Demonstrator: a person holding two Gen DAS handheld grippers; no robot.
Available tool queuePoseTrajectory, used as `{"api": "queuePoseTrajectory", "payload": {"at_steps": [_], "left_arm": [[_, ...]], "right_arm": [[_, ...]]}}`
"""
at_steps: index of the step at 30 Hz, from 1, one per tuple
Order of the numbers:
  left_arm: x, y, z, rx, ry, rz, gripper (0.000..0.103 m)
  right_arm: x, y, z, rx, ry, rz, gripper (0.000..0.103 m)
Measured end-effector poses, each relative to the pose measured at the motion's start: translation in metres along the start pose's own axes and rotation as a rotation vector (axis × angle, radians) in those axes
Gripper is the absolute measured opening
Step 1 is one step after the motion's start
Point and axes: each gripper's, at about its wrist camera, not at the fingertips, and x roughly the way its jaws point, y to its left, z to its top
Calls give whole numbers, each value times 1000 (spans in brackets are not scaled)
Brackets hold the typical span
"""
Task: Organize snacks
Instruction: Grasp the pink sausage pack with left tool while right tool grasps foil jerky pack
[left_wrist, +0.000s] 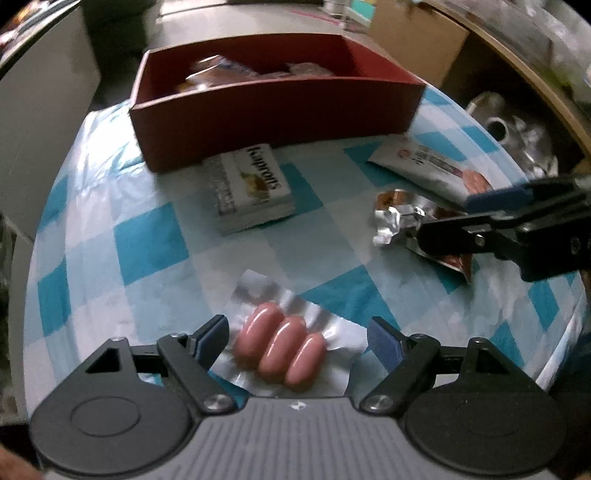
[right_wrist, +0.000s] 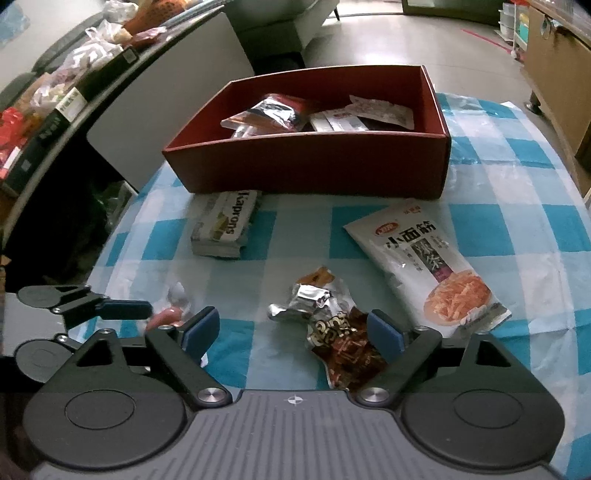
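A clear pack of three pink sausages (left_wrist: 280, 347) lies on the checked tablecloth between the fingers of my open left gripper (left_wrist: 297, 338); part of it shows in the right wrist view (right_wrist: 164, 316). A crumpled silver and brown snack packet (right_wrist: 332, 325) lies between the fingers of my open right gripper (right_wrist: 293, 330); it also shows in the left wrist view (left_wrist: 402, 218). A red box (right_wrist: 306, 166) holding several snack packets stands at the back, also in the left wrist view (left_wrist: 273, 114). Neither gripper holds anything.
A white Kaprons packet (right_wrist: 223, 225) lies in front of the box, also in the left wrist view (left_wrist: 251, 188). A white noodle-snack bag (right_wrist: 428, 266) lies to the right. The round table (right_wrist: 517, 229) has a blue-white checked cloth. Shelves of goods stand left.
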Motion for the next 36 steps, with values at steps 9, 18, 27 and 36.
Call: {"api": "queuePoseTrajectory", "payload": {"at_steps": [9,18,27,36], "left_arm": [[7,10,-7,-48,28,-9,87],[15,-1,-6,33,35,64,91],[19,-2,-4,36,17,109,90],[1,13,-1,-85,-47,83,75]], "right_arm": [[5,0,1,-13,20,-1,93],[5,4,2,-26,21,10,94],[6,3,0,-31,28,4,94],[2,-17,6,-13,-8,-54,91]]}}
